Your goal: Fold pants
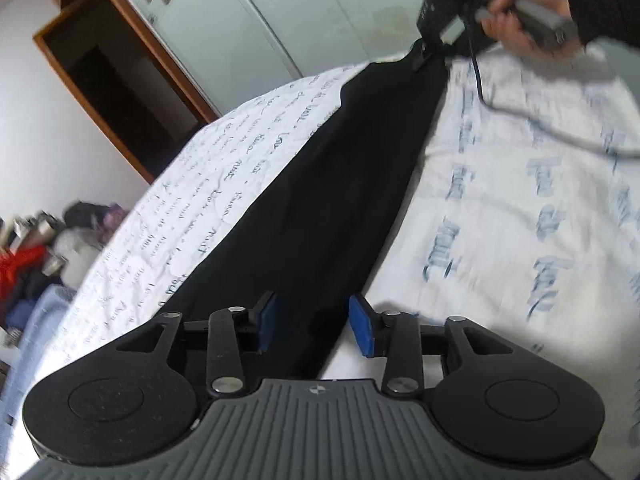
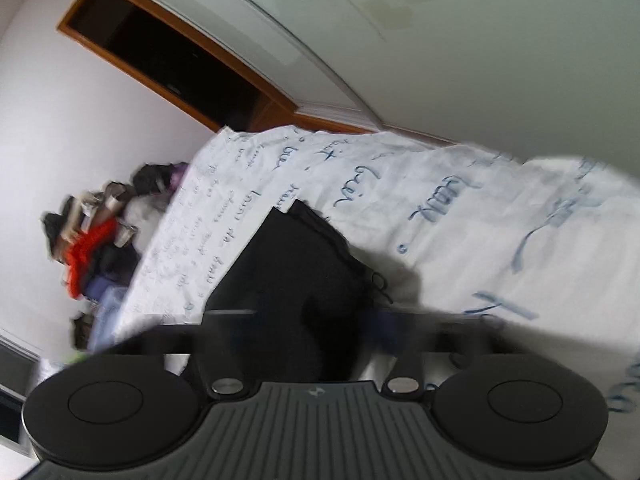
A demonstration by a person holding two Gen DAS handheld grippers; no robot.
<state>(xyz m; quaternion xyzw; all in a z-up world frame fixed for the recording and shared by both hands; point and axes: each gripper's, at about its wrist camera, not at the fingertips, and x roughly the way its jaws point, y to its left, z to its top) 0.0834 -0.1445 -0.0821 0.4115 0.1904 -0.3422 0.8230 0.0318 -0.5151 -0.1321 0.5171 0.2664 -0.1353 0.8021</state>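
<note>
Black fabric pants (image 1: 340, 184), stretched along white script-printed bed sheet (image 1: 520, 208).
Left tongs (image 1: 316, 326): wide, straddling the near end. Right tongs (image 1: 430, 46), one o'clock: pinching the far end.

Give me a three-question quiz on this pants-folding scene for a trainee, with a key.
1. True or false: the left claw is shut.
2. The pants lie on: A) a wooden floor, B) a sheet with blue writing, C) a chair.
3. Fill in: the brightest item in the clothes pile is ___.

Key:
1. False. It is open, with its blue pads on either side of the pants.
2. B.
3. Red.
</note>
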